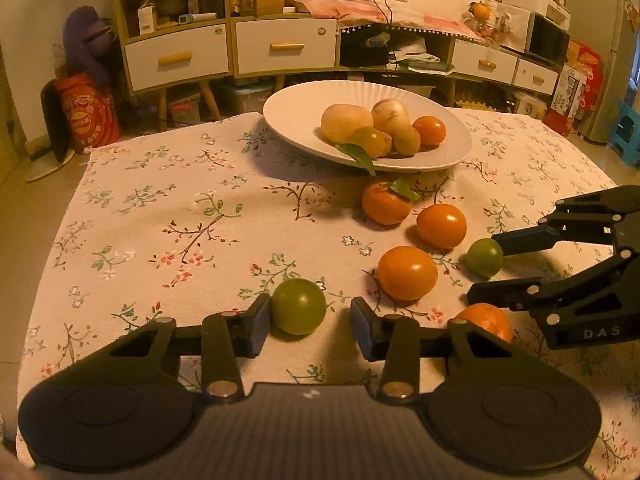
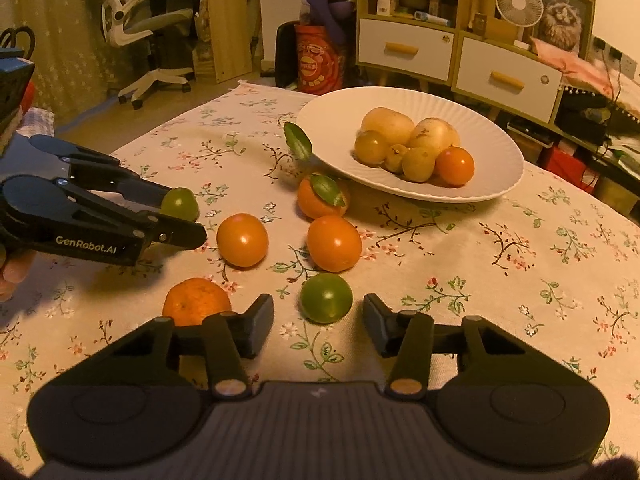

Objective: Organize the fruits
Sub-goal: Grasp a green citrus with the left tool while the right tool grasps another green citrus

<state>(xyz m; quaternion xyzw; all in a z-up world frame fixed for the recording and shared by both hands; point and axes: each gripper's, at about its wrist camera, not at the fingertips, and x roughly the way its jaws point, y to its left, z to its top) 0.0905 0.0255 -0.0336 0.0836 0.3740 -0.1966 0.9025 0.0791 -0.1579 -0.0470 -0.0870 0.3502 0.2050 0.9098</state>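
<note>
The white plate sits at the far side of the worktop, which is covered by a floral cloth, and serves as the landmark here. On the plate lie two pale potatoes, a few small yellow-green fruits and one orange tomato, all bunched together. Just in front of the plate's near rim rests a tangerine with a leaf, and a loose leaf leans at the rim. Nearer to the cameras than that tangerine lie two orange tomatoes, close together but apart. Nearer still, well away from the plate, are two green tomatoes and a plain tangerine. The left tongs stand apart around one green tomato; its left side looks to be touching the left pad, while a clear gap remains on the other side. The right tongs also stand apart, low over the cloth, with the other green tomato just beyond the gap between the fingertips, touching neither. The plain tangerine lies just beside the right tongs' left finger, partly hidden behind it. From the left view, the right tongs' fingertips flank that second green tomato on two sides.
</note>
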